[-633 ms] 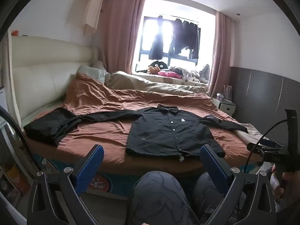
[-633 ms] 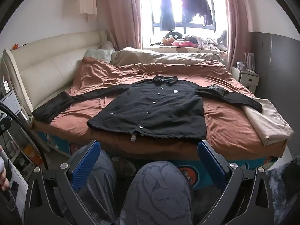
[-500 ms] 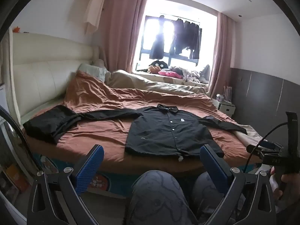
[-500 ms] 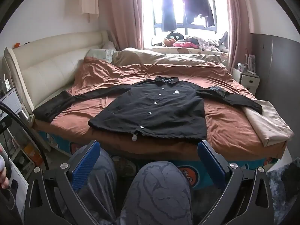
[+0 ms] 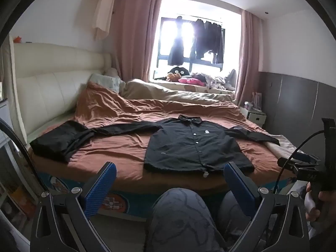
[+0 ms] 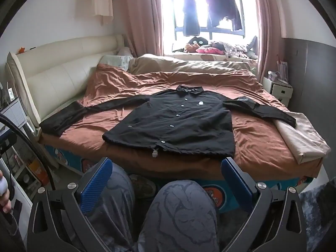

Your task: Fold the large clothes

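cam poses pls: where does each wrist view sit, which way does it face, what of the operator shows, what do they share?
Left wrist: on the left gripper, off the bed's near edge, facing the black shirt and the window; shows open blue fingers, patterned knees, and the right hand at the picture's right edge.
Right wrist: on the right gripper, same heading, shirt more central; shows open fingers, knees, left hand at the left edge.
Shared: bed, shirt with spread sleeves, window, knees.

Daylight glares through the blown-out window [image 5: 195,48]; the room is dim, sharp, with fisheye bending and black corners
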Action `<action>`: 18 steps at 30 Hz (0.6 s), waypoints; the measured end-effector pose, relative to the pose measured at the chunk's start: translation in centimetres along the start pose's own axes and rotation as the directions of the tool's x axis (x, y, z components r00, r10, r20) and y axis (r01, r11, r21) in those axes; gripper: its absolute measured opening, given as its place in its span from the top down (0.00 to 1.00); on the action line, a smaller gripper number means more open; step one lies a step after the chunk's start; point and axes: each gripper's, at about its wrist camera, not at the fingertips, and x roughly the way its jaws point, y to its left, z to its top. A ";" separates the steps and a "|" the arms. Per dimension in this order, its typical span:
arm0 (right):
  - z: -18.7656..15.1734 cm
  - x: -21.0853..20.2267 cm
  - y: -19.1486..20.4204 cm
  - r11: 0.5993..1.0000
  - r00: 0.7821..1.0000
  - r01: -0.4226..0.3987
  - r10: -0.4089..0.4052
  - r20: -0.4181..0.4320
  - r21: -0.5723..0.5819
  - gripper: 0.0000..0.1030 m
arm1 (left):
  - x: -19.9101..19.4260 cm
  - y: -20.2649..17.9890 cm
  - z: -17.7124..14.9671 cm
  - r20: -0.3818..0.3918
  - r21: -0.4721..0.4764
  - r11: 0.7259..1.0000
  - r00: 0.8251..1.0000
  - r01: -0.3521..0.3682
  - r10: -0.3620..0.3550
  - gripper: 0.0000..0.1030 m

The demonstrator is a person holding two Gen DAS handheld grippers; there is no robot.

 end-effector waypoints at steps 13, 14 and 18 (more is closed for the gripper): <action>-0.1 -0.3 0.2 1.000 1.000 0.002 -0.002 0.001 0.004 0.00 | 0.0 0.6 -0.3 0.000 -0.016 1.000 1.000 -0.014 0.014 0.00; -0.1 -0.3 0.1 1.000 1.000 0.002 -0.002 0.002 0.007 0.00 | 0.0 0.6 -0.3 -0.001 -0.016 1.000 1.000 -0.013 0.013 0.00; -0.3 -0.5 0.0 1.000 1.000 0.003 -0.003 0.004 0.010 0.00 | 0.1 0.5 -0.5 -0.003 -0.015 1.000 1.000 -0.016 0.016 0.00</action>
